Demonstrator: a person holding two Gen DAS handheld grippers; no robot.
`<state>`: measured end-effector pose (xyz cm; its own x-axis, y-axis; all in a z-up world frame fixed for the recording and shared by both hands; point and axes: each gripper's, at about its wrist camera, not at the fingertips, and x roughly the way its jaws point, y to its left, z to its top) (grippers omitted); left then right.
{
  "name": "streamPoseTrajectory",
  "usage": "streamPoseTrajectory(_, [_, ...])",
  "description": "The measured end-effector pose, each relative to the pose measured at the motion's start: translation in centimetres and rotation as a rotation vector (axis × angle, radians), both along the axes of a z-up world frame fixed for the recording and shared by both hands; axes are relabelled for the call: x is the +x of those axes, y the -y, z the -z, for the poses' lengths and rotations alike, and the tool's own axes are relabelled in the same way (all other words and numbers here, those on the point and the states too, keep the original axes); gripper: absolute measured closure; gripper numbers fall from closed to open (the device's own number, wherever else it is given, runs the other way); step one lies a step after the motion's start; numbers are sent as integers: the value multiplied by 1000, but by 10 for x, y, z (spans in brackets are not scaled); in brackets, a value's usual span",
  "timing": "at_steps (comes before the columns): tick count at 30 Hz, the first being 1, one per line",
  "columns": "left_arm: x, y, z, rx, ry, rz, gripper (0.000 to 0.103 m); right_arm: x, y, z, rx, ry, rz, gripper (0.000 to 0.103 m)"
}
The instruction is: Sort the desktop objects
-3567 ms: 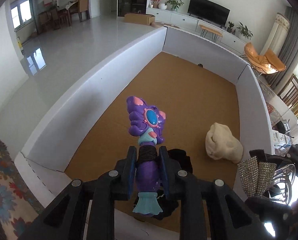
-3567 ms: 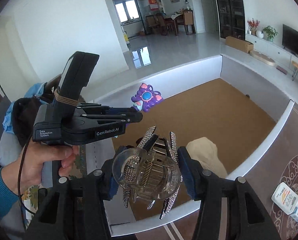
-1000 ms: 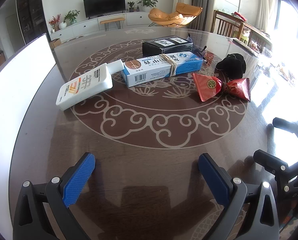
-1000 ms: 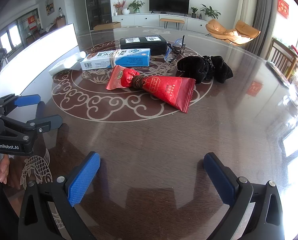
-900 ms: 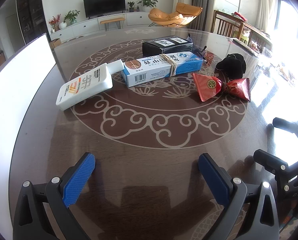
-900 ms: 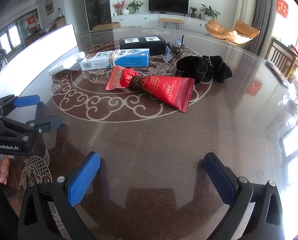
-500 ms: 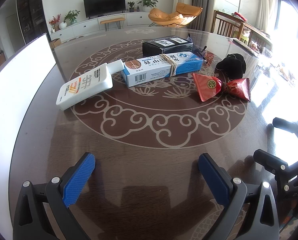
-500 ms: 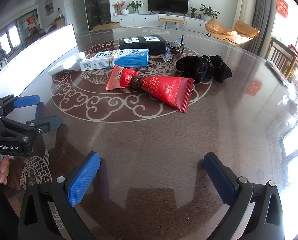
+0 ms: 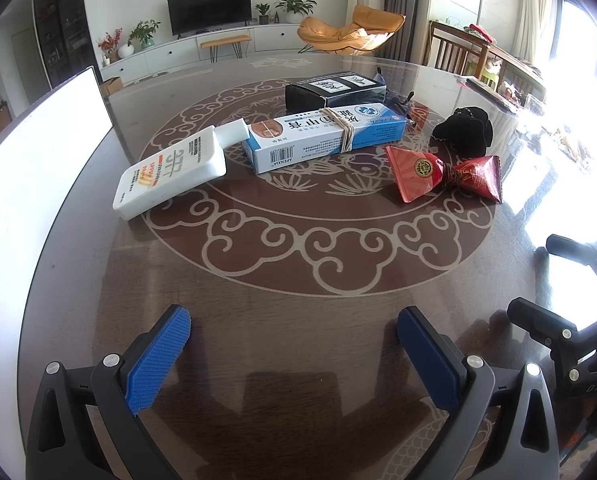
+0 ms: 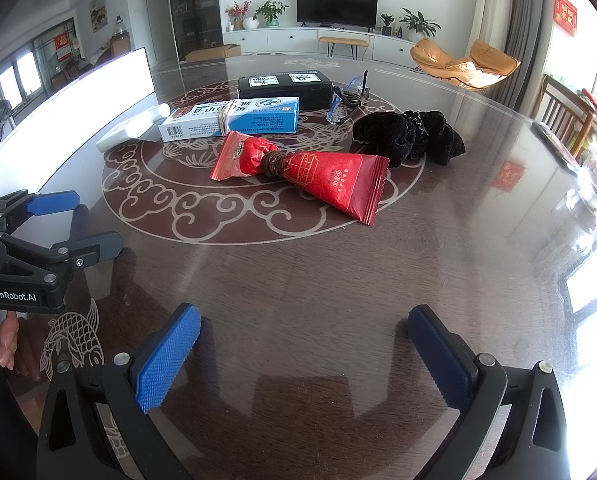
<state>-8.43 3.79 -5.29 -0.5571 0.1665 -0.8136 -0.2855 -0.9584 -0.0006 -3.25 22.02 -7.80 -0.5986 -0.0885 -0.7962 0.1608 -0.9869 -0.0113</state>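
On the dark glass-topped table (image 9: 298, 280) lie a white bottle (image 9: 174, 172), a blue-and-white box bound with a rubber band (image 9: 326, 136), a black box (image 9: 334, 90), a red packet tied at the middle (image 9: 442, 174) and a black scrunchie (image 9: 464, 132). The right wrist view shows the same red packet (image 10: 302, 172), scrunchie (image 10: 408, 138), blue box (image 10: 230, 118), black box (image 10: 284, 84) and a small blue-and-clear item (image 10: 348, 100). My left gripper (image 9: 294, 340) is open and empty over the near table. My right gripper (image 10: 302, 344) is open and empty, well short of the packet.
A white bin wall (image 9: 38, 160) stands along the table's left side and also shows in the right wrist view (image 10: 78, 92). The left gripper shows at the left of the right wrist view (image 10: 50, 224). Chairs and a TV unit stand beyond the table.
3.6 s ago both grippers held items over the white bin: a purple toy and a rhinestone clip. Now both are open and empty over the table. Nothing has moved in the last second.
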Motion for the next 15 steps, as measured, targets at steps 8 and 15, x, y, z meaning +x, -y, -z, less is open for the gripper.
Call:
streamPoseTrajectory(8, [-1, 1, 0, -2, -1, -12, 0, 0, 0, 0, 0, 0, 0, 0])
streamPoseTrajectory(15, [0, 12, 1, 9, -1, -61, 0, 0, 0, 0, 0, 0, 0, 0])
